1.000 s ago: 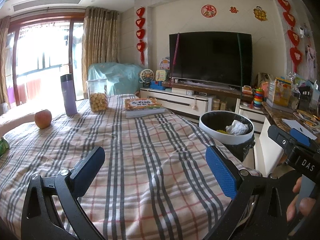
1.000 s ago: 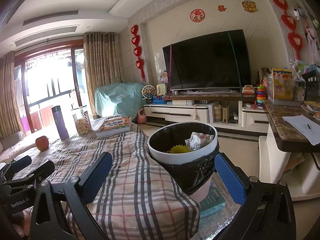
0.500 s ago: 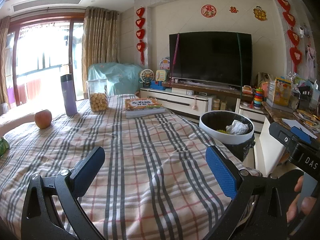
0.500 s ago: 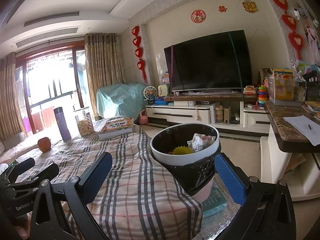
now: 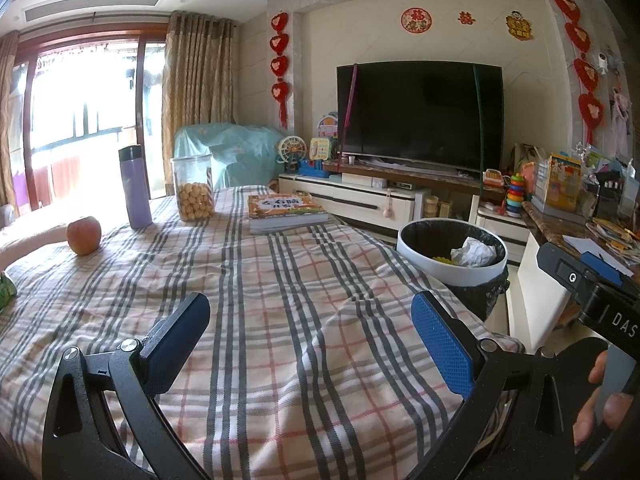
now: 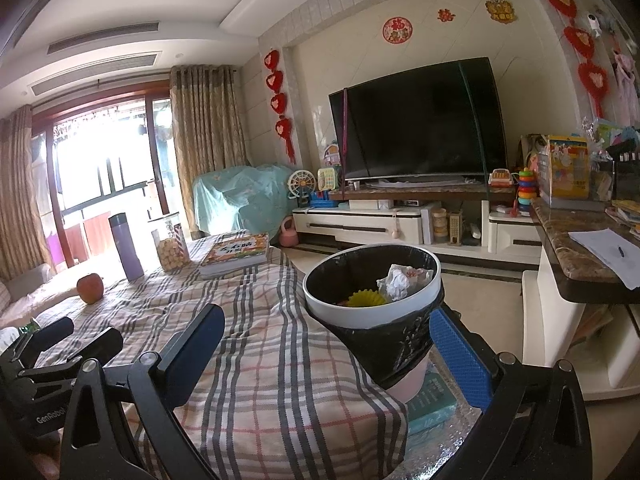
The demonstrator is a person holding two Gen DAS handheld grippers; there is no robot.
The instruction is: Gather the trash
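Both tongs hang wide open over the checked tablecloth [image 5: 280,320], nothing between their fingers. The left gripper [image 5: 312,344] sits above bare cloth near the table's near edge; the right gripper [image 6: 328,356] hovers at the table's corner, with the trash bin [image 6: 372,316] standing in the gap ahead of its blue pads.

The bin is a white-rimmed pail lined with a black bag, just beside the table's right edge and lower than the tabletop, resting on a teal book [image 6: 432,400] on a silvery mat. Inside it lie a crumpled white paper [image 6: 396,280] and a yellow fluted paper cup [image 6: 366,298].

On the far side of the table stand a purple flask [image 5: 135,186], a clear jar of round snacks [image 5: 193,188] just beside it, an apple [image 5: 83,235] nearer the left edge, and a stack of picture books [image 5: 284,210]. A green wrapper [image 5: 6,286] pokes in at the far left edge of the cloth, well apart from both tongs.

Beyond the table are a dark television [image 5: 420,116] on a low white cabinet, a teal-covered chair by the curtains, and a cluttered marble counter [image 6: 568,248] to the right. A hand [image 5: 604,396] grips the right tool's handle at the left camera's lower right.
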